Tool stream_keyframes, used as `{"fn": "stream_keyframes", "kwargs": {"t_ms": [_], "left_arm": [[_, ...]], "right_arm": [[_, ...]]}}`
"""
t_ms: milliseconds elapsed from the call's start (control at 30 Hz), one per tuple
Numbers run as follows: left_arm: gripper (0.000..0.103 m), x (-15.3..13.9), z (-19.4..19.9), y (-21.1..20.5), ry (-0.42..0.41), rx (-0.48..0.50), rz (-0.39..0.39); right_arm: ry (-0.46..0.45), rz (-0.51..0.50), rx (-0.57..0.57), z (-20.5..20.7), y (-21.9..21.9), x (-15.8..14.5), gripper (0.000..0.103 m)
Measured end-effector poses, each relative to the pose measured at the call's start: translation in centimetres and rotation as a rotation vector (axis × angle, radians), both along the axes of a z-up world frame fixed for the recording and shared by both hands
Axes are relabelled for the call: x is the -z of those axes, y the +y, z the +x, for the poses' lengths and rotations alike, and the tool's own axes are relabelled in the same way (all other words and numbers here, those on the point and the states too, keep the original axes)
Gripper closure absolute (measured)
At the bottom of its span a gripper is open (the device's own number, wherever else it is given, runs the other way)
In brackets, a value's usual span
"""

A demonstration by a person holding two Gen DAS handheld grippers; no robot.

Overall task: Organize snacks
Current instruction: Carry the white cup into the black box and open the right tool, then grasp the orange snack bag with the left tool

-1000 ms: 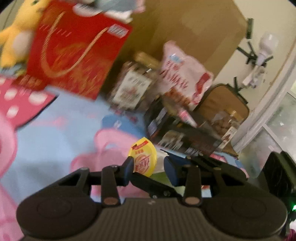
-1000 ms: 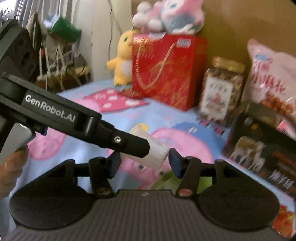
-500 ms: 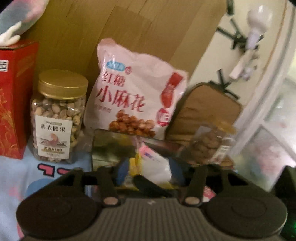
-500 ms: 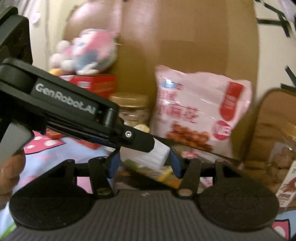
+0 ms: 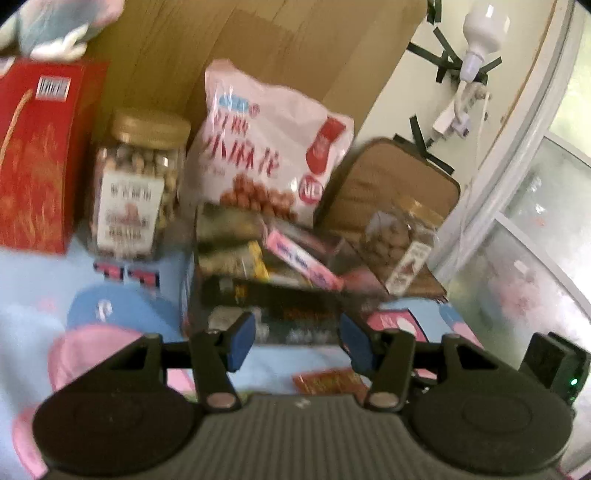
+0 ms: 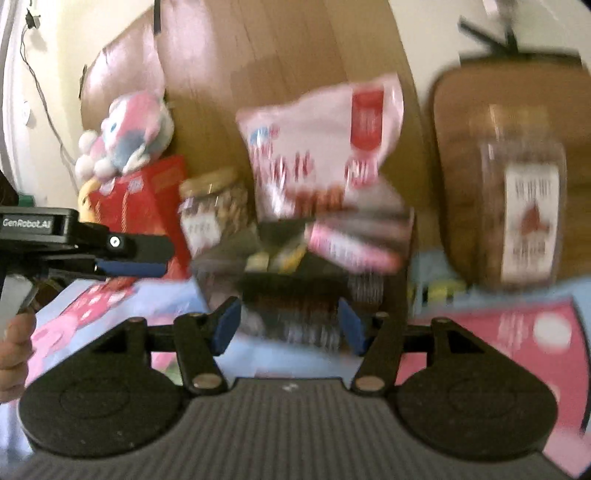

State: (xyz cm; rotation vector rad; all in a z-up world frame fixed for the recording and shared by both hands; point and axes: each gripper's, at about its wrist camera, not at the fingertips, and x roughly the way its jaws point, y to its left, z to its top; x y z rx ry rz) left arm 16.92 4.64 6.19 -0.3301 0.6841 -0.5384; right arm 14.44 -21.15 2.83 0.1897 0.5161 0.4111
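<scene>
Left wrist view, left to right.

1. Red gift box, left edge of frame, upright on the cartoon-print sheet; a soft toy sits on top, upper left.
2. Nut jar with gold lid, just right of the red box, upright.
3. Pink snack bag, centre, leaning on the cardboard sheet behind it.
4. Dark open box, below the bag, centre of frame. It holds several packets, among them a pink packet lying tilted across the others. Judged the collecting place for the loose snacks.
5. Second jar, right of the box, in front of a tan padded case.
6. Small red packet, lower centre, flat on the sheet near the box and not in it.

Progress, as judged: most snacks are gathered at the back or in the box; the red packet at least is left to tidy.

Grippers.
- Left gripper: jaws part open and have just been opening; nothing between the pads, nothing touched. It points at the front of the dark box.
- Right gripper, right wrist view, heavily blurred: jaws part open, have just closed slightly, empty. The left gripper shows at that frame's left edge, a hand below it.
</scene>
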Motion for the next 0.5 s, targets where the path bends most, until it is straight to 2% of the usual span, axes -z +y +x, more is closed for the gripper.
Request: {"fn": "stream_keyframes", "kwargs": {"t_ms": [67,167,300,433,500], "left_arm": [[0.051,0.6,-0.2,-0.3,0.028,0.004,-0.010],[0.051,1.6,-0.2,-1.5,0.089,0.052,-0.038],[0.051,2.7,0.8,-4.0,0.162,0.086,-0.014],[0.051,4.6,2.2,-5.6,0.248,0.051,0.016],[0.051,5.1,2.2,-6.1,0.235,0.027,0.060]], "right_arm": [[0.012,-0.023,0.024,-1.0,-0.3,0.7,0.046],[0.088,-0.034,0.102,-1.1,-1.5,2.0,0.045],[0.165,0.093,0.107,-1.4,-3.5,3.1,0.045],[0.181,0.134,0.101,-1.3,-3.9,3.5,0.046],[0.185,0.148,0.090,-1.0,-3.9,3.6,0.046]]}}
